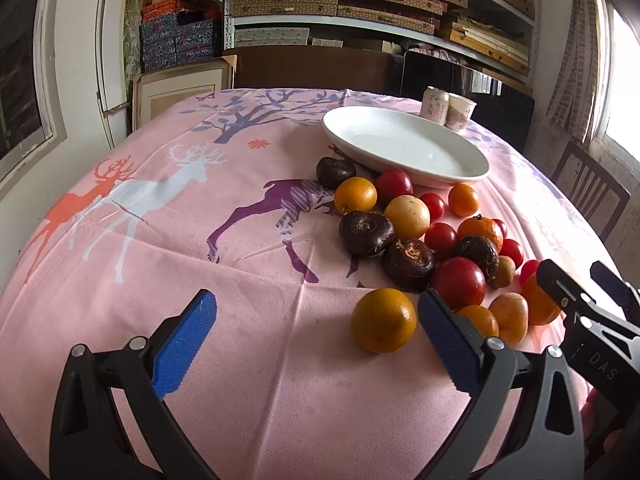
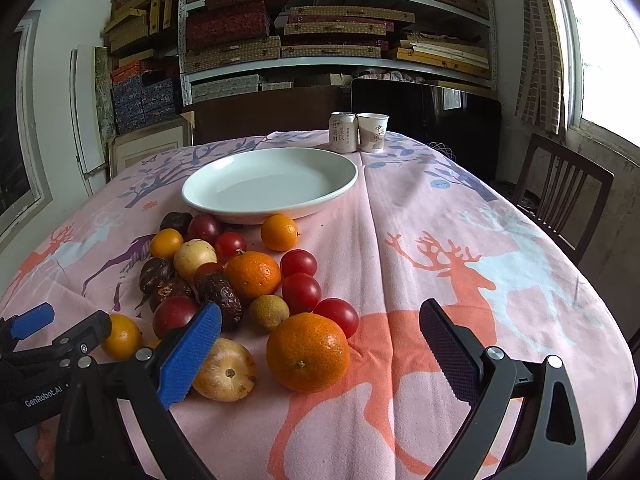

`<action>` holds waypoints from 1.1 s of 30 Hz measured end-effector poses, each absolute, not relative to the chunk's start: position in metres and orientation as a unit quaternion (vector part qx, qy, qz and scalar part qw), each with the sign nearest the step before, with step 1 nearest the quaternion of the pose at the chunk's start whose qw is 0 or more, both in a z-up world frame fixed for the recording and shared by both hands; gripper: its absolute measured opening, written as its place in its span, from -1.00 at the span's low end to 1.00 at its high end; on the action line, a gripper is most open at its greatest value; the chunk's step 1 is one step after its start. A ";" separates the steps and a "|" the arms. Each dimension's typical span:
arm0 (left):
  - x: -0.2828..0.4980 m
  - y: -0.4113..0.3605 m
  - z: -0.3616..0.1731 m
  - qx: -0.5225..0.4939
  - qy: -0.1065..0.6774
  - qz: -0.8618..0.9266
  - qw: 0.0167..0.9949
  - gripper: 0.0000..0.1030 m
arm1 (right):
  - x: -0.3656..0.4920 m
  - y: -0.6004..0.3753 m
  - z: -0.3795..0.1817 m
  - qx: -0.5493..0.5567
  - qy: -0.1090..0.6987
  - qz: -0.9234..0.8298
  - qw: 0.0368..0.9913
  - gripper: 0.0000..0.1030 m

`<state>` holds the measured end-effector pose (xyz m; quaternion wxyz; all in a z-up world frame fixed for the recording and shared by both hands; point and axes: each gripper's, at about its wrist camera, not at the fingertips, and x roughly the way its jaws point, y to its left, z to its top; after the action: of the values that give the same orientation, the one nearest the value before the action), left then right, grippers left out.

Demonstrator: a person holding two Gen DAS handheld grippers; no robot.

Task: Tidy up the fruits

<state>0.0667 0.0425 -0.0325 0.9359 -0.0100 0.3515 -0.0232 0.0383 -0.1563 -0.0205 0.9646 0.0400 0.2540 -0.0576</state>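
A pile of mixed fruit lies on the pink deer-print tablecloth [image 1: 240, 340]: oranges, red tomatoes, dark water chestnuts, pale yellow fruits. An empty white plate [image 1: 404, 146] stands just behind the pile; it also shows in the right wrist view [image 2: 270, 184]. My left gripper [image 1: 316, 312] is open and empty, with a small orange [image 1: 383, 320] lying between its fingers near the right one. My right gripper [image 2: 320, 328] is open and empty, with a large orange [image 2: 308, 352] between its fingers. The right gripper also shows in the left wrist view [image 1: 580, 280], and the left gripper in the right wrist view [image 2: 60, 324].
A drink can [image 2: 343, 132] and a paper cup [image 2: 373, 132] stand behind the plate at the table's far edge. A wooden chair [image 2: 560, 196] is at the right of the table. Shelves of boxes [image 2: 320, 32] fill the back wall.
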 end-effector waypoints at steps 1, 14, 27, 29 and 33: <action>0.067 0.042 -0.033 -0.007 0.352 -0.020 0.936 0.92 | 0.038 -0.156 -0.020 0.039 0.252 -0.056 0.965 0.93; 0.068 0.041 -0.034 0.000 0.354 -0.021 0.935 0.92 | 0.037 -0.155 -0.020 0.038 0.252 -0.058 0.965 0.93; 0.068 0.040 -0.035 -0.002 0.355 -0.020 0.935 0.92 | 0.037 -0.157 -0.021 0.044 0.250 -0.052 0.966 0.93; 0.068 0.041 -0.035 -0.002 0.355 -0.020 0.935 0.92 | 0.037 -0.157 -0.021 0.044 0.250 -0.053 0.966 0.93; 0.069 0.041 -0.035 -0.002 0.355 -0.020 0.935 0.92 | 0.037 -0.157 -0.021 0.044 0.250 -0.053 0.966 0.93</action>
<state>0.0687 0.0409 -0.0353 0.9347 -0.0022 0.3550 -0.0200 0.0368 -0.1566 -0.0210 0.9659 0.0444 0.2496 -0.0531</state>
